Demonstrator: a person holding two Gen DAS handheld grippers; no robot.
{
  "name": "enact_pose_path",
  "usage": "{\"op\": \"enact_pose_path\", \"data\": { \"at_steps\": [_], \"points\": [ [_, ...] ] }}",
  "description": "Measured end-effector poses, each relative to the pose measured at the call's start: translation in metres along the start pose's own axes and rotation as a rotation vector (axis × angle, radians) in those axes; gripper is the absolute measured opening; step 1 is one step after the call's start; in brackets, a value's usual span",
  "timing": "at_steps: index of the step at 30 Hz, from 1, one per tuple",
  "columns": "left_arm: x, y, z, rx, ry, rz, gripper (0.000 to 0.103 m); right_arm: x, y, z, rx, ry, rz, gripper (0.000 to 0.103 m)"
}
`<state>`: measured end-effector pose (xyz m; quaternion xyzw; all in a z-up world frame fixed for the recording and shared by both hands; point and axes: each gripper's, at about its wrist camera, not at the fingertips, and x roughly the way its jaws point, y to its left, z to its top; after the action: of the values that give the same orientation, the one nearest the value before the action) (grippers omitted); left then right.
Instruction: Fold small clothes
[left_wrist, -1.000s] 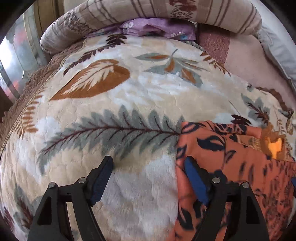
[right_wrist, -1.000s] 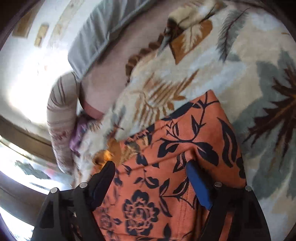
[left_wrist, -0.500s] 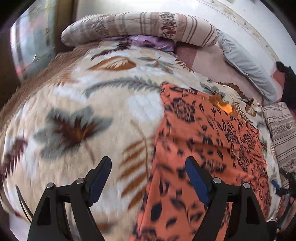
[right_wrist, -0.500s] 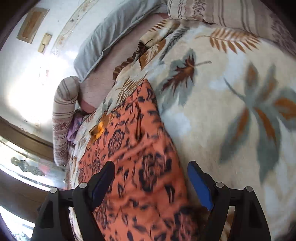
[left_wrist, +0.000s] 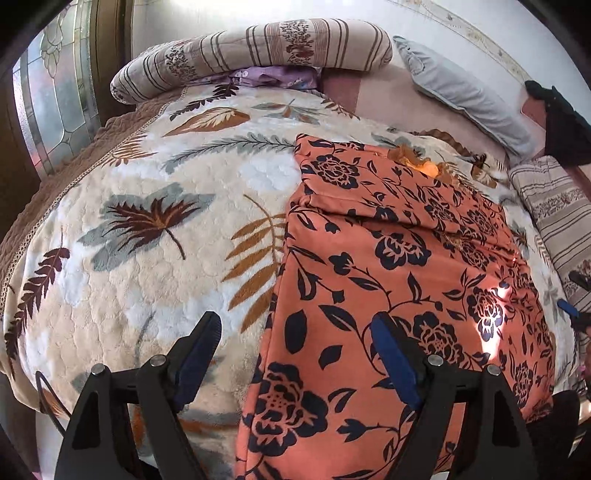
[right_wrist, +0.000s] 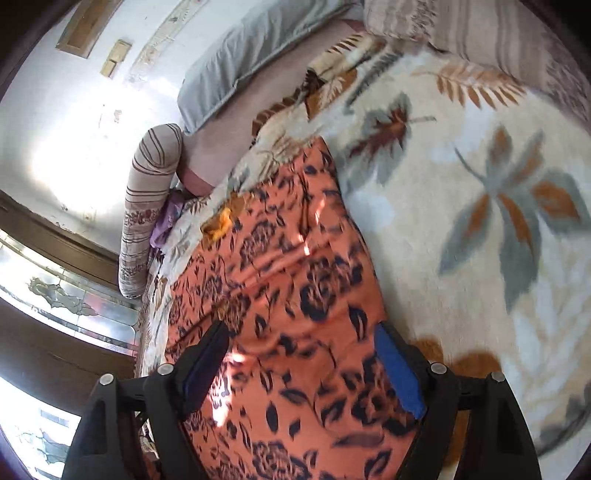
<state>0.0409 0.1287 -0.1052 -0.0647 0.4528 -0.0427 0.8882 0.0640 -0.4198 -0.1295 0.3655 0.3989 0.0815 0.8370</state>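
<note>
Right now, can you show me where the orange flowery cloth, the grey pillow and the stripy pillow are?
orange flowery cloth (left_wrist: 399, 280), left wrist view, its flat middle.
grey pillow (left_wrist: 465, 96), left wrist view, its middle.
stripy pillow (left_wrist: 251, 48), left wrist view, its top side.

This is a bedroom in a home. A bed fills most of both views, covered by a plush cream blanket (left_wrist: 155, 236) printed with leaves. At the top of the left wrist view a striped bolster (left_wrist: 251, 48) lies along the bed's far edge, with a grey pillow (left_wrist: 469, 96) at upper right against a white wall (right_wrist: 74, 122). A patterned glass panel (left_wrist: 55, 107) in a dark wooden frame stands at upper left.
</note>
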Motion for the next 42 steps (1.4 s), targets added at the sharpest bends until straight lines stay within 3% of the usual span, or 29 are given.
{"op": "enact_pose_path", "data": {
  "at_steps": [8,11,13,14,15,16,19,21,22,23,24,26,29,30,31,32,35,37,40,41,42],
  "points": [
    [0.023,0.009,-0.016,-0.035,0.032,-0.056,0.084,0.094,-0.005,0.099,-0.042,0.018,-0.094,0.083],
    [0.034,0.016,-0.014,-0.064,0.039,-0.059,0.084,0.127,-0.012,0.118,-0.032,0.059,-0.074,0.083],
    [0.037,0.017,-0.011,-0.075,0.016,-0.058,0.084,0.149,-0.019,0.119,-0.035,0.115,-0.108,0.079],
    [0.038,0.017,-0.01,-0.075,0.009,-0.058,0.084,0.15,-0.016,0.117,-0.087,0.114,-0.147,0.055],
    [0.039,0.017,-0.009,-0.075,0.003,-0.057,0.084,0.149,-0.012,0.117,-0.133,0.116,-0.208,0.019],
    [0.039,0.017,-0.008,-0.077,-0.005,-0.058,0.084,0.145,-0.014,0.118,-0.138,0.114,-0.221,0.015],
    [0.04,0.017,-0.007,-0.077,-0.019,-0.062,0.085,0.133,-0.021,0.12,-0.153,0.072,-0.335,0.018],
    [0.039,0.018,-0.006,-0.079,-0.02,-0.074,0.085,0.126,-0.025,0.124,-0.1,0.065,-0.25,0.021],
    [0.039,0.02,-0.006,-0.087,-0.022,-0.084,0.085,0.118,-0.022,0.128,-0.082,0.022,-0.206,0.023],
    [0.04,0.022,-0.006,-0.098,-0.025,-0.093,0.085,0.113,-0.017,0.131,-0.077,-0.015,-0.185,0.034],
    [0.04,0.023,-0.006,-0.103,-0.027,-0.096,0.085,0.112,-0.011,0.137,-0.069,-0.037,-0.148,0.058],
    [0.041,0.023,-0.006,-0.097,-0.028,-0.093,0.085,0.121,0.001,0.148,-0.048,-0.038,-0.047,0.09],
    [0.041,0.022,-0.006,-0.085,-0.03,-0.086,0.085,0.153,0.012,0.161,-0.051,0.022,0.066,0.09],
    [0.041,0.022,-0.006,-0.084,-0.03,-0.086,0.085,0.171,0.005,0.163,-0.028,0.069,0.04,0.087],
    [0.041,0.022,-0.006,-0.083,-0.03,-0.088,0.085,0.182,-0.006,0.165,0.012,0.074,-0.054,0.084],
    [0.04,0.023,-0.006,-0.084,-0.03,-0.09,0.085,0.179,-0.014,0.165,0.049,0.03,-0.068,0.075],
    [0.039,0.026,-0.006,-0.098,-0.033,-0.097,0.085,0.154,-0.002,0.159,0.056,-0.111,-0.096,0.078],
    [0.04,0.024,-0.006,-0.1,-0.032,-0.092,0.085,0.156,0.014,0.156,0.015,-0.068,0.0,0.078],
    [0.04,0.022,-0.006,-0.09,-0.032,-0.082,0.085,0.179,0.027,0.16,-0.065,0.024,0.057,0.081],
    [0.04,0.021,-0.006,-0.079,-0.032,-0.079,0.085,0.189,0.019,0.164,-0.063,0.039,-0.01,0.08],
    [0.04,0.021,-0.006,-0.071,-0.033,-0.076,0.085,0.189,0.01,0.166,-0.024,0.001,-0.075,0.077]
  ]
}}
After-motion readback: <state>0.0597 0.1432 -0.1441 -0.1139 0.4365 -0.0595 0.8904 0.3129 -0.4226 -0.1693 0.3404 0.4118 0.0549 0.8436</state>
